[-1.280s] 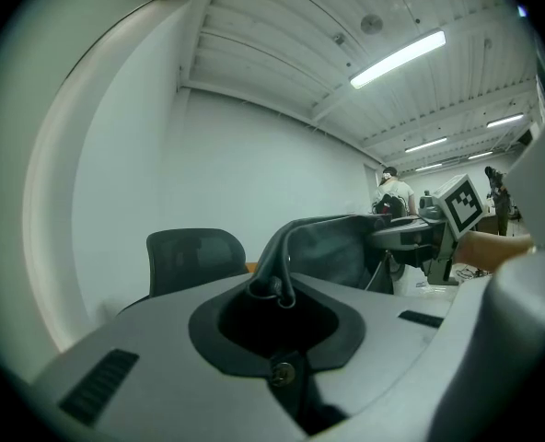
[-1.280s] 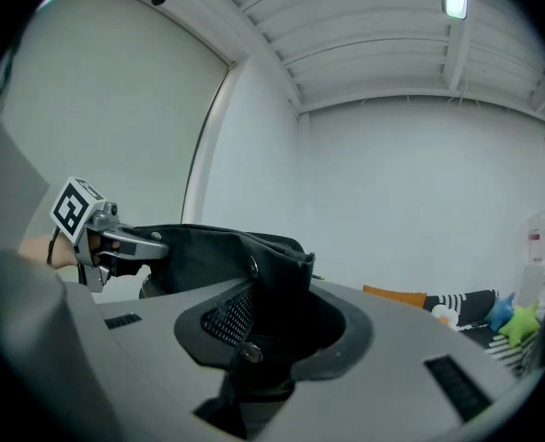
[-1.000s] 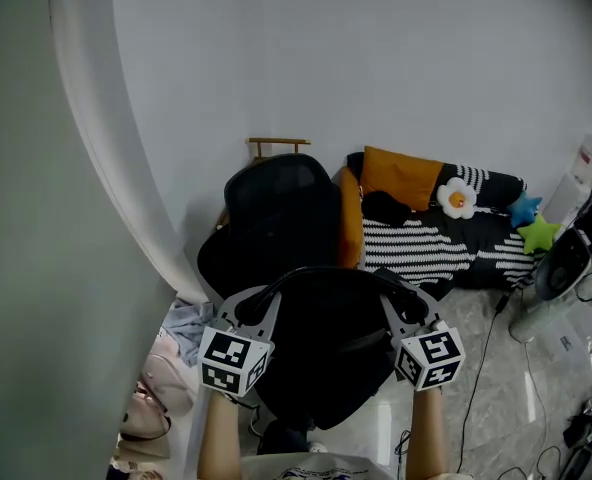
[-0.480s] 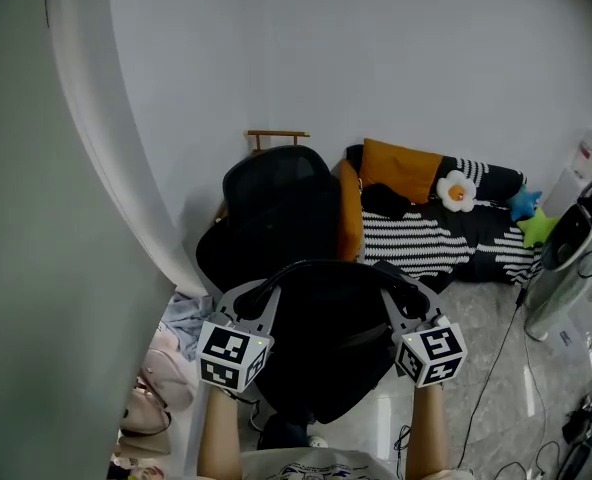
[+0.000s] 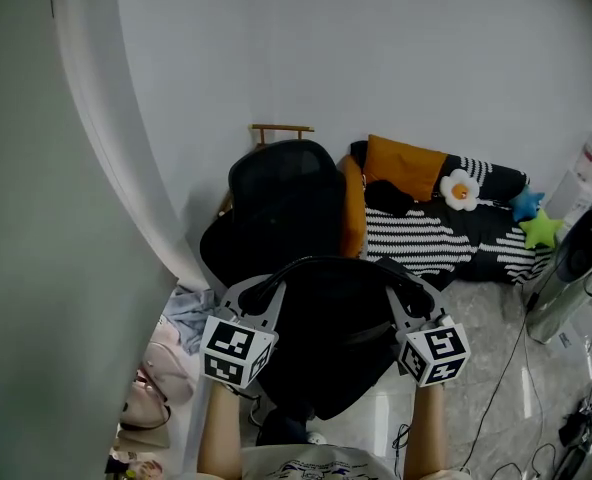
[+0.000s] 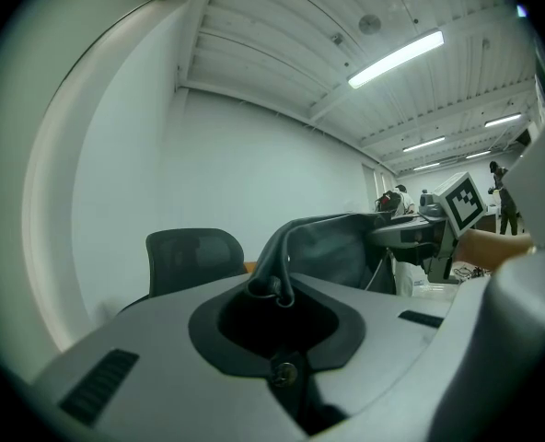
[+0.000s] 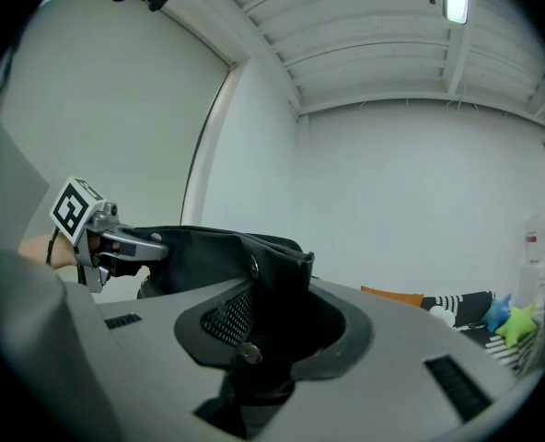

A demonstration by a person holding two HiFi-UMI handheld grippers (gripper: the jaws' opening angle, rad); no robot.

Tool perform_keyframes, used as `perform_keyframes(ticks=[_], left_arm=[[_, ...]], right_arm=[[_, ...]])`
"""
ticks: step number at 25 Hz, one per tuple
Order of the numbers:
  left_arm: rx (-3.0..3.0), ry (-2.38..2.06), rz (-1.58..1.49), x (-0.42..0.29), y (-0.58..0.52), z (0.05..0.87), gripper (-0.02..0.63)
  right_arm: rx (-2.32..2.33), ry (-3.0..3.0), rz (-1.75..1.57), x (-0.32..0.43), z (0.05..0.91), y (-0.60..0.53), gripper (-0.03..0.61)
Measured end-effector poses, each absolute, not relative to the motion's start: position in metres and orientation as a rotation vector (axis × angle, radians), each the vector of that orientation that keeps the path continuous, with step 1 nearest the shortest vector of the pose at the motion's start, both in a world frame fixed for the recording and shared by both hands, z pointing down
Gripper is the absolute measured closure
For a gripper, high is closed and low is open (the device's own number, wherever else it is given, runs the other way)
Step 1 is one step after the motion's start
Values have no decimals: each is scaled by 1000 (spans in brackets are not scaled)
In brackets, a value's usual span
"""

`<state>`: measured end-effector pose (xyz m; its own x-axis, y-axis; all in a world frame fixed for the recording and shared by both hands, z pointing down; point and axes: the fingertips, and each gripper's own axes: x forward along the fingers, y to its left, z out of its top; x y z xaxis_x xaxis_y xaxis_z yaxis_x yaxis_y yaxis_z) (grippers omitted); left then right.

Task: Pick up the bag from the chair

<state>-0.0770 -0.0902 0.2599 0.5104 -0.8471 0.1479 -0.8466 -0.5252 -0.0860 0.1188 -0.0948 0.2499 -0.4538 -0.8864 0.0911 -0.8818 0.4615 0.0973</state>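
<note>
A black bag (image 5: 326,343) hangs between my two grippers, lifted in front of the black mesh office chair (image 5: 281,213). My left gripper (image 5: 264,293) is shut on the bag's left strap (image 6: 277,265). On the other side my right gripper (image 5: 401,286) is shut on the bag's right upper edge (image 7: 272,270). In the left gripper view the chair's backrest (image 6: 191,256) shows behind the jaws, and the bag's body (image 6: 332,247) stretches toward the right gripper's marker cube (image 6: 464,203). The right gripper view shows the left gripper (image 7: 93,233) holding the far side.
An orange cushion (image 5: 406,168), a striped black-and-white mat (image 5: 426,243), an egg-shaped plush (image 5: 460,192) and star toys (image 5: 539,230) lie on the floor by the wall. A white curtain (image 5: 106,148) hangs at the left, with clothes and a pink item (image 5: 166,353) below. Cables and a fan (image 5: 566,268) sit at the right.
The view has shifted slightly; both grippers keep their hold on the bag at about the same height. Nothing else has moved.
</note>
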Motion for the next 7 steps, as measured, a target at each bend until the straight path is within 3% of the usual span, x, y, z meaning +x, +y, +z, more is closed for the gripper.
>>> perform_keyframes(ticks=[7], left_arm=[[-2729,1524,-278,-81,-90,261,577]], right_arm=[[1565,-2572,-58,115,249,-96,451]])
